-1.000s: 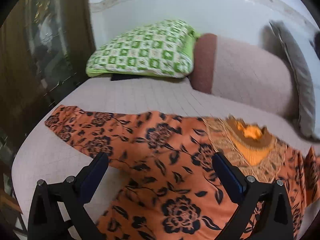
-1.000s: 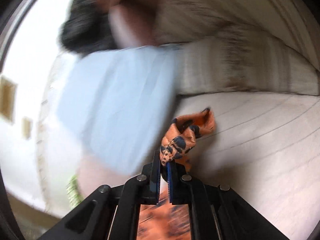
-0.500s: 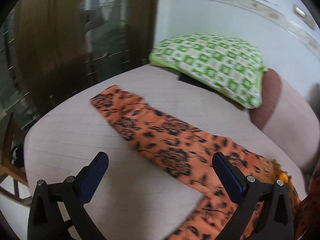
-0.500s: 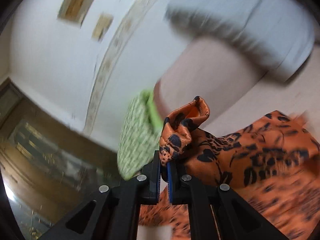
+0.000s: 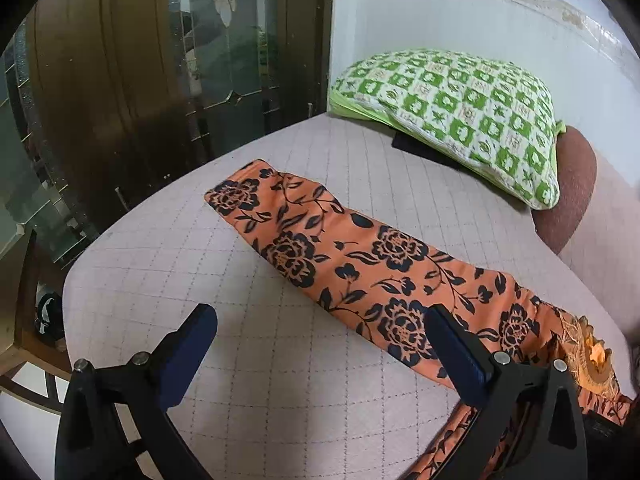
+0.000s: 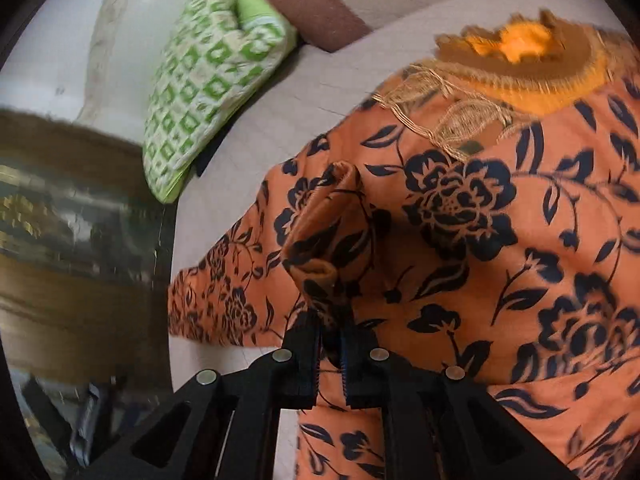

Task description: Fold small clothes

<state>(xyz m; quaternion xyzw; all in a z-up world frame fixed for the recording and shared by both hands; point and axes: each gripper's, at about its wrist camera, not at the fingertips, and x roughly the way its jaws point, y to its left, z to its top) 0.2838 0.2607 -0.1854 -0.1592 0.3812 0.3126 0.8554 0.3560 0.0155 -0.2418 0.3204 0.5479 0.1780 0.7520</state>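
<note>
Pale quilted bed (image 5: 280, 380) carries an orange flowered garment (image 5: 360, 256), one sleeve stretched flat toward the corner by the dark glass door (image 5: 224, 52). Right gripper (image 6: 330, 356) pinches a bunched cuff, fingers just easing apart. Left gripper (image 5: 320, 344) hovers wide open above the sleeve. Green checked pillow (image 5: 452, 116) lies at the far edge.

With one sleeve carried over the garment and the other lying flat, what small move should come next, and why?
Probably lower the right gripper and let the sleeve cuff go onto the garment's body. Its jaws have just been opening slightly, though the cuff is pinched between them, bunched above the chest. The left gripper hangs open over the bed near the other sleeve.
</note>
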